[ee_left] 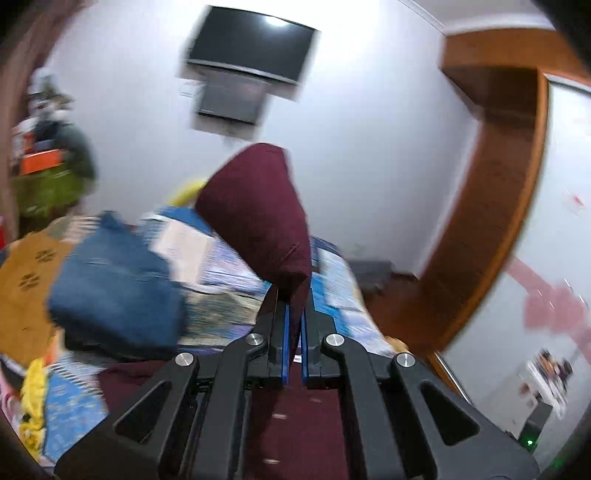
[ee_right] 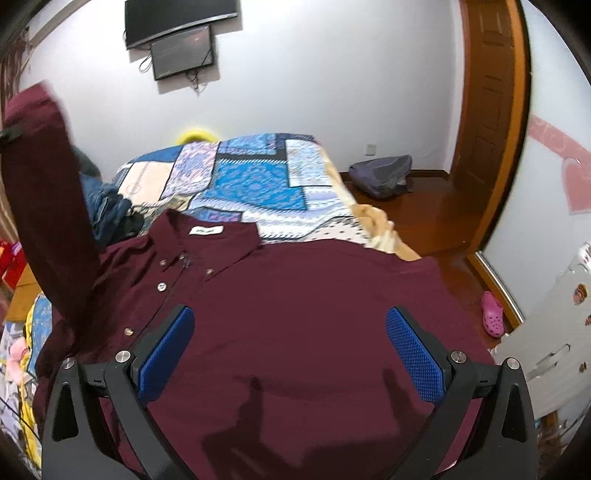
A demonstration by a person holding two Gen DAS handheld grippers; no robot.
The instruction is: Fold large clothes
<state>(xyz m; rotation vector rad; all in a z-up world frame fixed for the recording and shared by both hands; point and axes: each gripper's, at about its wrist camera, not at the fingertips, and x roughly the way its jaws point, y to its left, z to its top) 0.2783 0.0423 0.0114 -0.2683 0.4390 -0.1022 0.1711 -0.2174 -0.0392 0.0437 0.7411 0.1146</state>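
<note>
A maroon button-up shirt [ee_right: 295, 314] lies front up on the bed, collar toward the far end. My left gripper [ee_left: 294, 306] is shut on the shirt's sleeve [ee_left: 258, 214], which sticks up above the fingers. The lifted sleeve also shows at the left of the right wrist view [ee_right: 44, 192]. My right gripper [ee_right: 290, 354] is open and empty, hovering over the shirt's body with its blue pads [ee_right: 413, 358] spread wide.
A patchwork blue quilt [ee_right: 251, 181] covers the bed. Blue jeans [ee_left: 118, 288] lie at the bed's left. On the wooden floor are a grey backpack [ee_right: 382, 173] and a pink clog [ee_right: 493, 314]. A wooden door [ee_right: 491, 110] stands at right, screens [ee_right: 177, 22] on the wall.
</note>
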